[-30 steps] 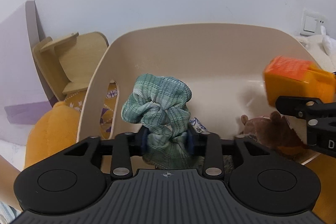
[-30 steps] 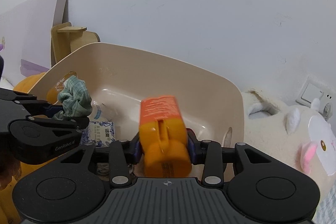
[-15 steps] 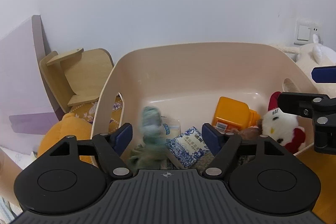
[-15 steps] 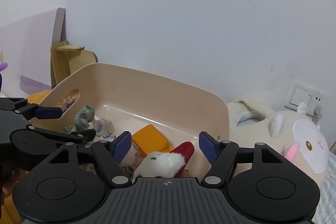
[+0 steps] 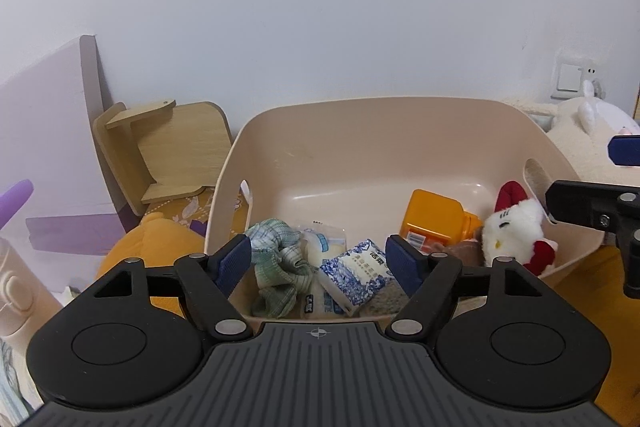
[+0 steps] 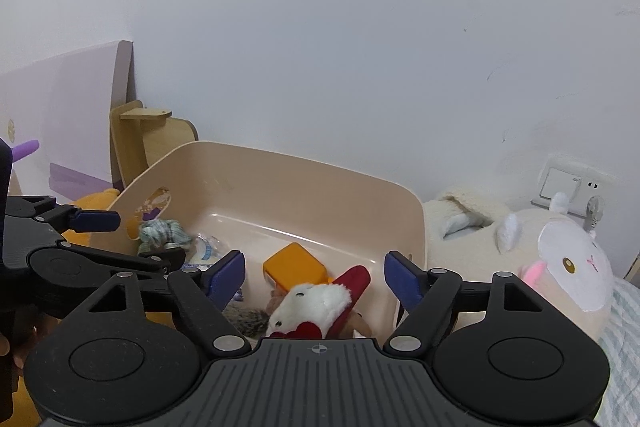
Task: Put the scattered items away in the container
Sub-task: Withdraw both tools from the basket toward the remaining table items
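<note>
A beige plastic tub (image 5: 360, 131) (image 6: 304, 179) stands against the wall. Inside lie a green plaid scrunchie (image 5: 280, 259) (image 6: 160, 233), an orange bottle (image 5: 434, 217) (image 6: 294, 267), a blue-patterned tissue pack (image 5: 358, 275), a white packet (image 5: 324, 243), a white and red plush (image 5: 516, 227) (image 6: 316, 307) and a brown furry toy (image 6: 246, 319). My left gripper (image 5: 320, 261) is open and empty above the tub's near left side. My right gripper (image 6: 314, 273) is open and empty above the near right side.
A wooden stand (image 5: 160, 147) and a purple board (image 5: 44, 131) lean on the wall left of the tub. An orange plush (image 5: 152, 247) lies at its left. A large cream plush (image 6: 552, 259) lies at its right, below a wall socket (image 6: 560, 185).
Both grippers have opened. The scrunchie dropped from the left and the orange bottle from the right into the tub. Both grippers have pulled back and up.
</note>
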`<state>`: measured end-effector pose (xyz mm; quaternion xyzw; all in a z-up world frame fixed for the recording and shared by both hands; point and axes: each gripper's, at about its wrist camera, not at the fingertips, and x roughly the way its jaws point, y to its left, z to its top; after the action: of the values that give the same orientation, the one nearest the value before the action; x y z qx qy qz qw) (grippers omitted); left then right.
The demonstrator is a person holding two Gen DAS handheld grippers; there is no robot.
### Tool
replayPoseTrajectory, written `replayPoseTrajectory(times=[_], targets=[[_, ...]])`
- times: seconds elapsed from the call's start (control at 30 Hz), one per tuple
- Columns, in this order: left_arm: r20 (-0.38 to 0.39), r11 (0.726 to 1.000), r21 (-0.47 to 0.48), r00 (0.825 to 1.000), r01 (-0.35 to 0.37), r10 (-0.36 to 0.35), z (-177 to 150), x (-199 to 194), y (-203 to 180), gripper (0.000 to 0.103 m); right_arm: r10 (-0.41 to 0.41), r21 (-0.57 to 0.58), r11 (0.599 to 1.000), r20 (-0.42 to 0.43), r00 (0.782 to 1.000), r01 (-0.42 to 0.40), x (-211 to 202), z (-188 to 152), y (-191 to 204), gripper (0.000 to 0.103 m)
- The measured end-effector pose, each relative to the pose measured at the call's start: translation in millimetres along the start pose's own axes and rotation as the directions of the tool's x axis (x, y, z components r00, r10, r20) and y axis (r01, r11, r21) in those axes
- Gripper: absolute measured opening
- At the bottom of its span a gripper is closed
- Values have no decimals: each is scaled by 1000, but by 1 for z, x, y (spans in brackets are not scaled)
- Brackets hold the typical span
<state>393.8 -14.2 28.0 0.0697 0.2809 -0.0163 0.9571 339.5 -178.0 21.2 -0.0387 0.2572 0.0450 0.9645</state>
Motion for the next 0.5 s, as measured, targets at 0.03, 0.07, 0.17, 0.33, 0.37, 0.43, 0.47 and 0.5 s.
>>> replayPoseTrajectory(times=[0.03, 0.07, 0.17, 0.33, 0.37, 0.43, 0.47, 0.5], targets=[[5, 1000, 0, 1000, -1, 1, -1, -3, 1, 77, -1, 1, 1000, 5, 1000, 1, -3, -1, 1, 84], [13, 1000, 0, 1000, -3, 3, -3, -7, 2, 79, -3, 3, 1000, 12, 1000, 3, -7, -2, 1, 85], [22, 1000, -10, 1000, 0, 1, -7, -17, 5, 80, -5, 19, 1000, 32, 999, 5, -20, -5, 0, 86], [42, 1000, -23, 999, 14, -13, -14, -36, 10, 81, -1, 38, 999, 47, 999, -1, -37, -13, -1, 87], [50, 1000, -22, 999, 12, -11, -15, -40, 10, 82, 0, 38, 999, 52, 999, -2, -41, -15, -1, 87], [68, 1000, -19, 998, 9, -8, -18, -49, 10, 83, 2, 42, 999, 60, 998, -4, -48, -18, 0, 88], [78, 1000, -13, 997, 6, -5, -20, -53, 10, 84, 2, 44, 999, 66, 998, -5, -52, -20, 1, 88], [86, 1000, -8, 996, 5, -4, -22, -58, 9, 84, 4, 45, 999, 70, 998, -7, -55, -22, 1, 89]])
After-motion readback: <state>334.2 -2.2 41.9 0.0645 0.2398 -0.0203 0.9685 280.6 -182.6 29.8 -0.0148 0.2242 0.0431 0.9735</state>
